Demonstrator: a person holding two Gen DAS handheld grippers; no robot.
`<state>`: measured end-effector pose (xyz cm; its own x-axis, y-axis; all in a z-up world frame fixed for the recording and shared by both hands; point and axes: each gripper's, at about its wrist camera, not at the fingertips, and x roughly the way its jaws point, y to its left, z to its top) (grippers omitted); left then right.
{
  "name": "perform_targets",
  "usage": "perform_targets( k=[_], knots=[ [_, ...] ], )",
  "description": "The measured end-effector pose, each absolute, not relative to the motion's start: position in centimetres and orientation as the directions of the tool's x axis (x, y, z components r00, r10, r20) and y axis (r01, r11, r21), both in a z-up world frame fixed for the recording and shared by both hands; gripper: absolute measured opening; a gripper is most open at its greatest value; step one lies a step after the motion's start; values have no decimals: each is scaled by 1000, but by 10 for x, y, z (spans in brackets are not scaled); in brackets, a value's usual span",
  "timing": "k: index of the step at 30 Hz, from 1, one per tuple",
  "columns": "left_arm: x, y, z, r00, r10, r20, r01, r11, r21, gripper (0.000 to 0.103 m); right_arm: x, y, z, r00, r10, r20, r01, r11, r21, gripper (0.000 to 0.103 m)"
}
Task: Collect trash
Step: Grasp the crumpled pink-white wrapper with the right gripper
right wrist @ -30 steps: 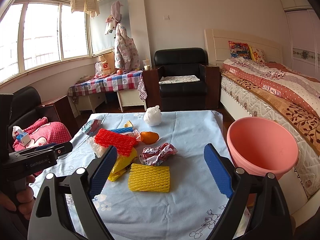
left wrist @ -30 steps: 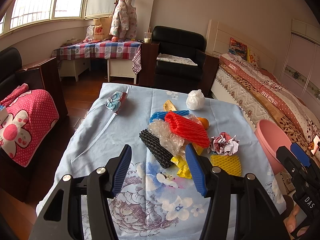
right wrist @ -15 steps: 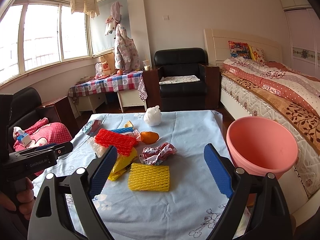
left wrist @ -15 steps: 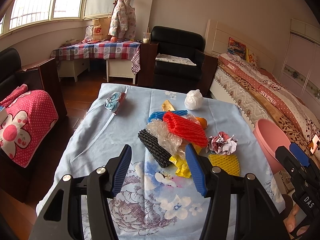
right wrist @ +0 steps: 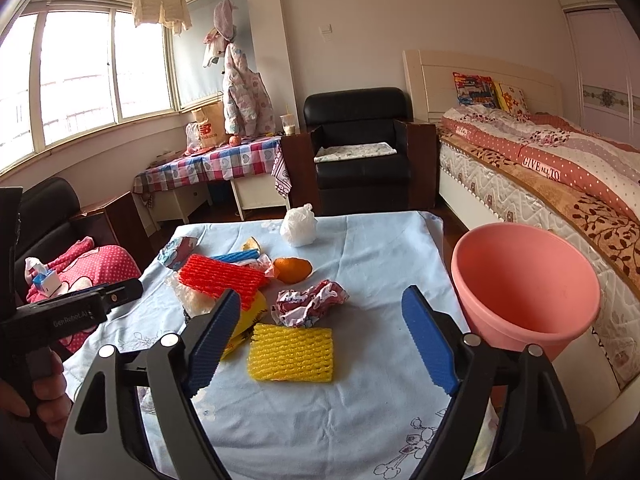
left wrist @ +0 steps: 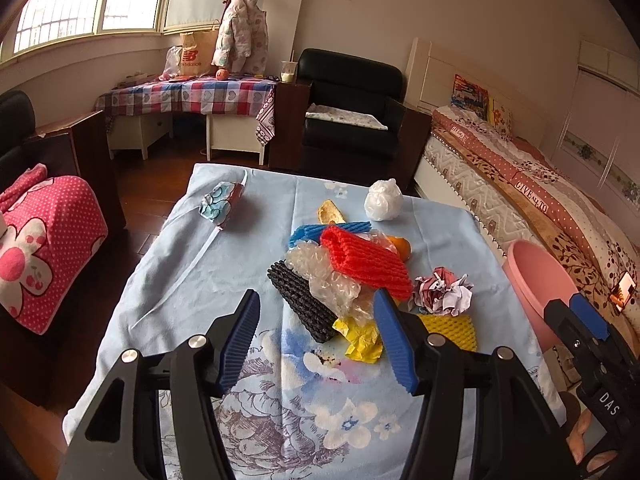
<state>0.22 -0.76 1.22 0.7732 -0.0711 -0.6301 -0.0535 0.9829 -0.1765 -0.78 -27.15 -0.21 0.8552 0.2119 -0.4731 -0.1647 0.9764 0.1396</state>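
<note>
Both grippers open over the trash

Left gripper [left wrist: 316, 336] and right gripper [right wrist: 320, 332] hold nothing; yellow foam net [right wrist: 291, 354] looks light, squashy; pinch its middle.

Trash [right wrist: 291, 353] on table [right wrist: 372, 256]; basin [right wrist: 524, 280] right.

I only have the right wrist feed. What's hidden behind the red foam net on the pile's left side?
Observer: A black foam net lies there, partly covered by crumpled clear plastic.
Operator: Are the left tongs open or shut? I only see that tool's body.
Observer: The left tongs are open and empty, held short of the black foam net.
</note>
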Motion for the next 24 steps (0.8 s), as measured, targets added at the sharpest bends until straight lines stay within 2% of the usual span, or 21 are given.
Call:
perform_targets(
  k=[6,12,14,16,24],
  knots=[
    [15,16,4,777,-98,-621,-38,979,-202,59,10,-275,-15,824,222,-521,-166,974,153,79],
    [30,17,-4,759,-179,-626,38,972,-233,58,27,-275,-30,782,250,-571,-180,967,178,74],
    [36,11,-3,760,-198,-619,61,970,-235,55,30,-275,-31,776,256,-576,-185,966,179,72],
    [45,3,-2,755,-222,-617,90,967,-238,46,33,-276,-31,775,259,-576,-189,965,180,72],
    [78,-19,-14,733,-238,-637,125,968,-217,41,50,-287,-28,761,275,-587,-179,959,217,68]
  ],
)
